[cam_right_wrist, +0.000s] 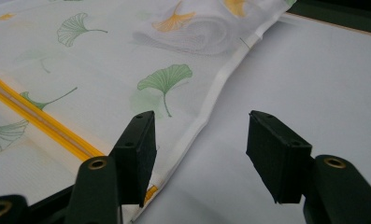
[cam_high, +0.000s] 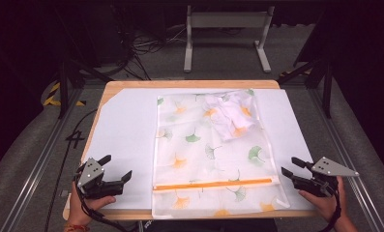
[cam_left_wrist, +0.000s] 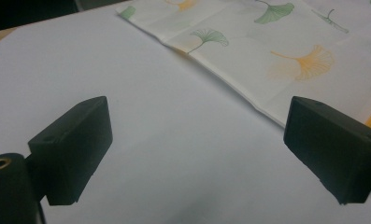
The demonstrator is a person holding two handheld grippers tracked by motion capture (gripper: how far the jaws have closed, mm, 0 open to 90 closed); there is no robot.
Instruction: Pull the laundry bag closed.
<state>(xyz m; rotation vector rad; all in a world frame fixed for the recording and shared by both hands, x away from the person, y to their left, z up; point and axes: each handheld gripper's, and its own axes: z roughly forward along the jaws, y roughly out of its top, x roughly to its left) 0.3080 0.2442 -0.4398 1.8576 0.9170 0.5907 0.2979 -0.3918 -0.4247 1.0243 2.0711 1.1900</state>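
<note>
High view: wooden worktop under white sheet; translucent ginkgo-print mesh bag with orange zipper lies mid-worktop, crumpled white cloth inside its far right corner. Left gripper near left of bag, right gripper just beside bag's right edge.

Left gripper view: fingers wide apart, empty, over white sheet; bag edge ahead right.

Right gripper view: fingers wide, empty, straddling bag's white side seam; orange zipper at left.
</note>
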